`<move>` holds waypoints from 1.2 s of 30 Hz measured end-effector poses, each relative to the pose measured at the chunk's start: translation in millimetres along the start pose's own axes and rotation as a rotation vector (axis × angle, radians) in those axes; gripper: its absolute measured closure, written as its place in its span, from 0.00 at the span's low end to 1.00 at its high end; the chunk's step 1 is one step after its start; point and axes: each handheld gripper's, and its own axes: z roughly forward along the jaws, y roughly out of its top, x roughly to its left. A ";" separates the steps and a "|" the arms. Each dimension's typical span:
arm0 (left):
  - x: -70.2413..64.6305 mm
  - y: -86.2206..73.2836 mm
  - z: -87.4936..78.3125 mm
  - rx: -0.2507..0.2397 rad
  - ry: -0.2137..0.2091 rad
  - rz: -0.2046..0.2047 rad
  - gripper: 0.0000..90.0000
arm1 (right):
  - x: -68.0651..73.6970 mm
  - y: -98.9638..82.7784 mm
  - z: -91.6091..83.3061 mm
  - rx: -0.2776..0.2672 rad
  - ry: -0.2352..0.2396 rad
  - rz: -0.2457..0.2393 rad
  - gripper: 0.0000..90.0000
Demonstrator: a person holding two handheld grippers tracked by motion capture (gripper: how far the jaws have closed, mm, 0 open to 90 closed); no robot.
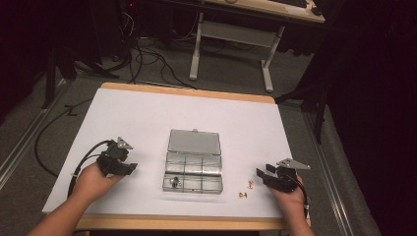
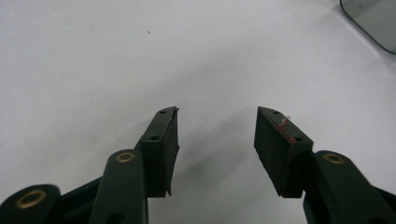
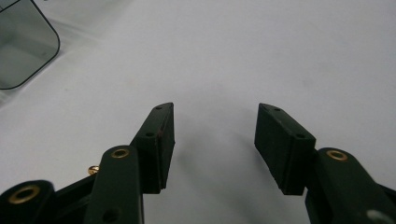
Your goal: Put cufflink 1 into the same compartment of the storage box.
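Observation:
A clear plastic compartment box [image 1: 193,167] lies open in the middle of the white table, its lid folded back toward the far side. A small metal piece [image 1: 174,183] rests in its near left compartment. Two small brass parts [image 1: 250,185] [image 1: 242,195] lie on the table right of the box. My left gripper [image 1: 129,168] sits low over the table left of the box, open, with bare table between its jaws [image 2: 217,135]. My right gripper [image 1: 260,172] is open just right of the brass parts, nothing between its jaws [image 3: 215,133]. One brass part [image 3: 93,169] peeks out beside its left jaw.
A corner of the box [image 2: 373,21] shows at the top right of the left gripper view, and a corner of the box [image 3: 23,46] at the top left of the right gripper view. The wooden table edge [image 1: 187,222] runs along the near side. Cables and a desk frame [image 1: 231,44] stand on the floor beyond.

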 end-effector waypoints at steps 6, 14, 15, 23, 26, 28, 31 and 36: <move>0.8 -8.7 1.4 -0.112 0.018 -0.035 0.55 | 0.4 -0.2 -1.0 -0.008 -0.010 -0.003 0.53; 1.5 -21.2 6.2 -0.229 0.028 -0.031 0.50 | 2.8 2.5 -4.5 -0.022 -0.005 0.001 0.51; 1.5 -21.2 6.2 -0.229 0.028 -0.031 0.50 | 2.8 2.5 -4.5 -0.022 -0.005 0.001 0.51; -0.6 -35.0 12.9 -0.288 0.026 -0.025 0.48 | 9.7 13.9 -7.3 0.034 -0.003 0.014 0.56; -0.4 -35.7 11.5 -0.305 0.022 -0.022 0.47 | 11.2 16.2 -4.4 0.065 0.007 0.027 0.58; -0.6 -37.1 11.3 -0.314 0.025 -0.027 0.46 | 12.8 17.0 -2.8 0.081 0.012 0.027 0.59; 1.3 -38.0 10.7 -0.321 0.014 -0.043 0.44 | 16.4 19.2 -1.6 0.110 0.011 0.010 0.59; 4.1 -41.1 7.5 -0.321 0.011 -0.066 0.43 | 18.3 24.9 -4.4 0.155 -0.005 -0.002 0.61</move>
